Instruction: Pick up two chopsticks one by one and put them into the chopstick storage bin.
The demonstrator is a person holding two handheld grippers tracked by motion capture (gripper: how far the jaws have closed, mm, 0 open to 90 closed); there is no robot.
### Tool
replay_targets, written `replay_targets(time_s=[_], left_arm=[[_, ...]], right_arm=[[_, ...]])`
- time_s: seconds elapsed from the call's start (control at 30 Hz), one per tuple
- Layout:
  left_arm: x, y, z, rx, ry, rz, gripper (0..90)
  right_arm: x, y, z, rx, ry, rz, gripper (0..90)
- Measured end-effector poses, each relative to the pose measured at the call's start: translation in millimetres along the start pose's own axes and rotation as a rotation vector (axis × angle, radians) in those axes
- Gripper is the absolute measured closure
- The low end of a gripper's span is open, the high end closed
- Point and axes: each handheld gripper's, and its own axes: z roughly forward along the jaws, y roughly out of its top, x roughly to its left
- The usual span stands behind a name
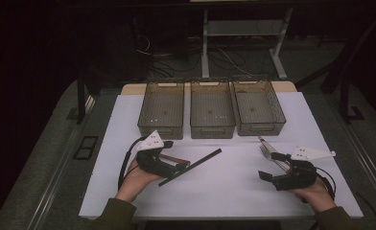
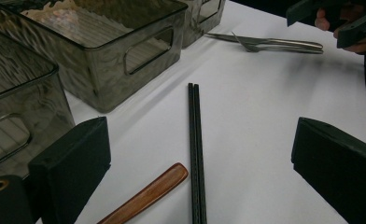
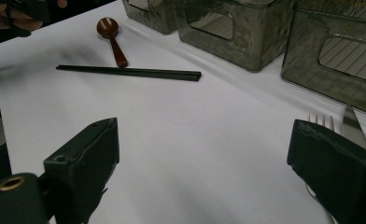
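Note:
A pair of black chopsticks (image 1: 195, 165) lies slantwise on the white table top (image 1: 224, 191), left of centre. My left gripper (image 1: 182, 167) hovers over their near end with its jaws wide apart and nothing between them. In the left gripper view the chopsticks (image 2: 193, 107) run straight ahead between the jaws, and a wooden spoon handle (image 2: 148, 193) lies beside them. My right gripper (image 1: 271, 166) is open at the right, next to a metal fork and knife (image 1: 267, 147). The right gripper view has the fork (image 3: 320, 120) and knife (image 3: 354, 123) by its right jaw, with the spoon (image 3: 111, 32) and chopsticks (image 3: 130, 71) farther off.
Three translucent grey bins stand side by side at the back of the table: left (image 1: 159, 130), middle (image 1: 212, 130) and right (image 1: 260, 128). Bare white table lies between the two grippers. Beyond the table are a dark floor, cables and a desk frame.

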Motion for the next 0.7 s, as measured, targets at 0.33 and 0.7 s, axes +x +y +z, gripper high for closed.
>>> replay_targets(time_s=[0.33, 0.7], left_arm=[[1.7, 7.4, 11.2, 0.004, -0.001, -0.001, 8.7], [-1.9, 19.3, 31.2, 0.017, -0.035, 0.004, 16.5]], right_arm=[[-0.5, 0.2, -1.5, -0.010, 0.004, 0.004, 8.5], [0.2, 0.6, 1.5, -0.002, 0.012, -0.005, 8.5]])
